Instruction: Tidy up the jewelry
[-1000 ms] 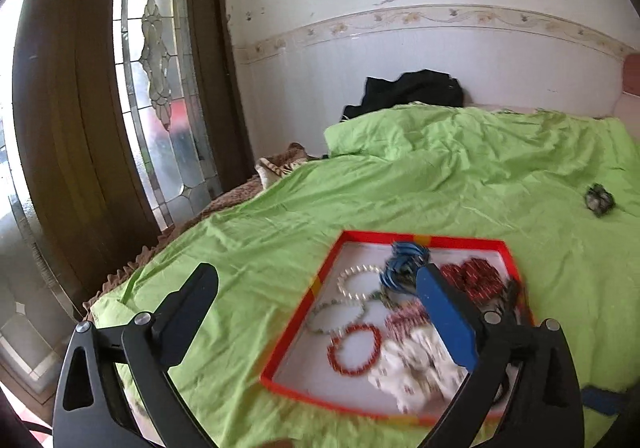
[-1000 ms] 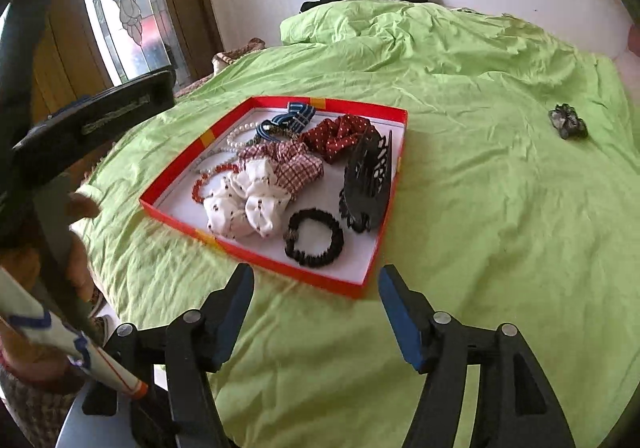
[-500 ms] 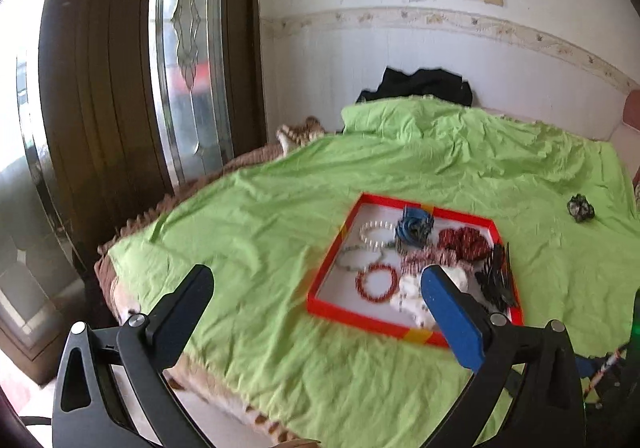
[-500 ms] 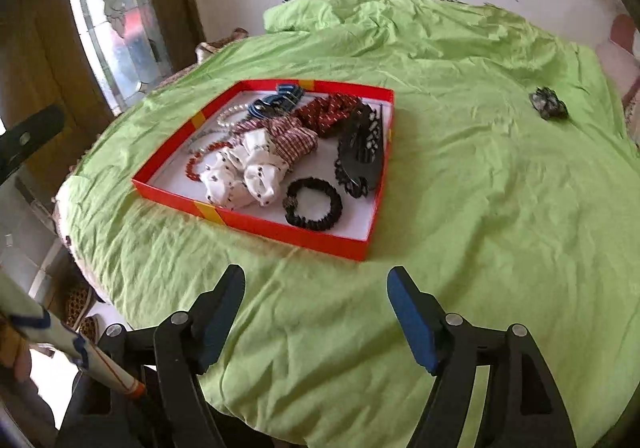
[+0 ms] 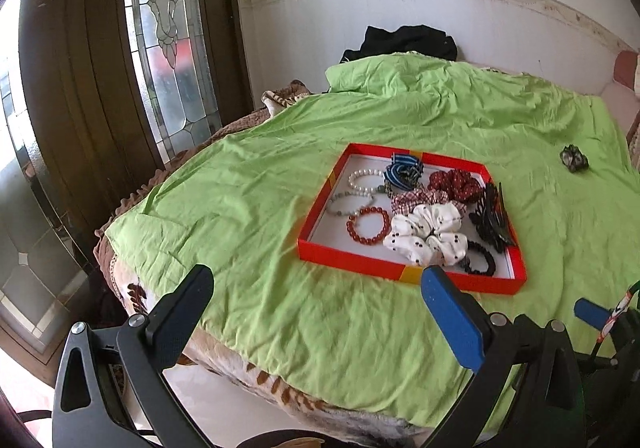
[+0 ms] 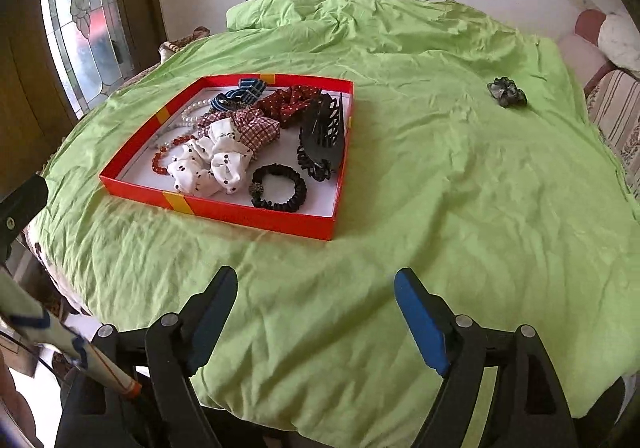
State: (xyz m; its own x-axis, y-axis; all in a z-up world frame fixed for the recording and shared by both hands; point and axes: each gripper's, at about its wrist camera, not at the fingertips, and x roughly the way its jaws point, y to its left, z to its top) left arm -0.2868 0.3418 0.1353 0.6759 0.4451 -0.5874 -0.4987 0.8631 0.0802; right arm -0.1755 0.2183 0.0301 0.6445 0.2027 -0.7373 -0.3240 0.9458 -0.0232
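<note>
Grey-green fabric scrunchie (image 6: 507,92) was noted lying loose on the bed, ahead-right of the right gripper (image 6: 316,312), fingers spread, having just widened; nothing was held.

Tray (image 6: 256,218) on bed (image 6: 440,188), toward left edge. In tray: bracelets (image 5: 367,226) left, scrunchies (image 6: 208,164) middle, hair claw (image 6: 322,138) along right wall, hair tie (image 6: 279,187) at near right corner. Lone scrunchie (image 6: 506,92) on bed near far right corner, well apart from tray.
</note>
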